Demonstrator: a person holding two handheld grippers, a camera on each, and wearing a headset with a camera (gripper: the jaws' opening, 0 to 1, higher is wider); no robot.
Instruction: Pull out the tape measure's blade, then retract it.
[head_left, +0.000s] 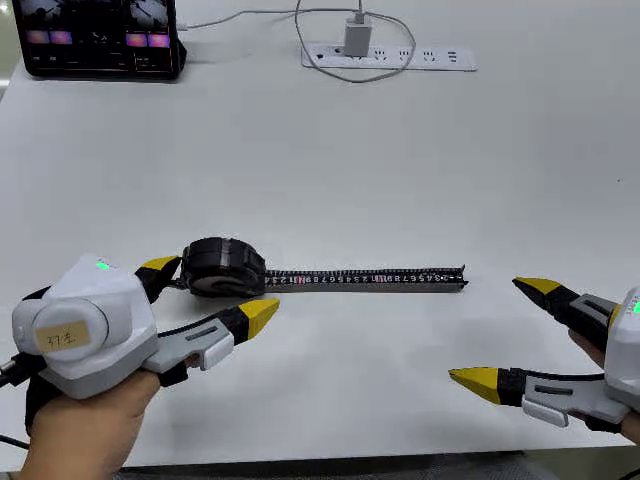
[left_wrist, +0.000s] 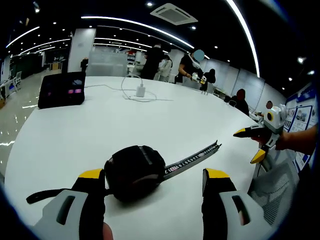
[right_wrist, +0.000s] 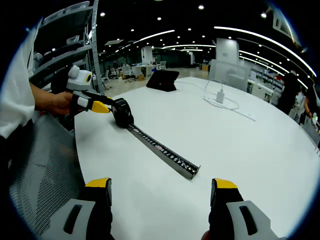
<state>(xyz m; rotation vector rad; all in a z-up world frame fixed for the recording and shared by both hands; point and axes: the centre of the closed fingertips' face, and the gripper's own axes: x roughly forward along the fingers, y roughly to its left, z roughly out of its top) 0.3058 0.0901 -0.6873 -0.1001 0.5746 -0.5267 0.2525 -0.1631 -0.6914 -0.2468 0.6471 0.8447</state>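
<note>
**White table, a tablet, a power strip and a busy hall**

A broad white table (head_left: 330, 170) spreads across the scene. At its far left corner a dark tablet (head_left: 100, 38) stands propped, its screen lit with small pink and purple tiles. To its right, along the far edge, a white power strip (head_left: 390, 57) lies flat with a white charger (head_left: 358, 38) plugged into it. A white cable (head_left: 240, 17) runs from the tablet towards the charger, and more cable loops beside the strip. Beyond the table several people (left_wrist: 155, 62) stand in an open hall under long ceiling light strips (left_wrist: 130, 20). Off the table's left end a grey shelving rack (right_wrist: 65, 45) rises, with a grey mesh chair (right_wrist: 45, 165) by the near edge.
</note>
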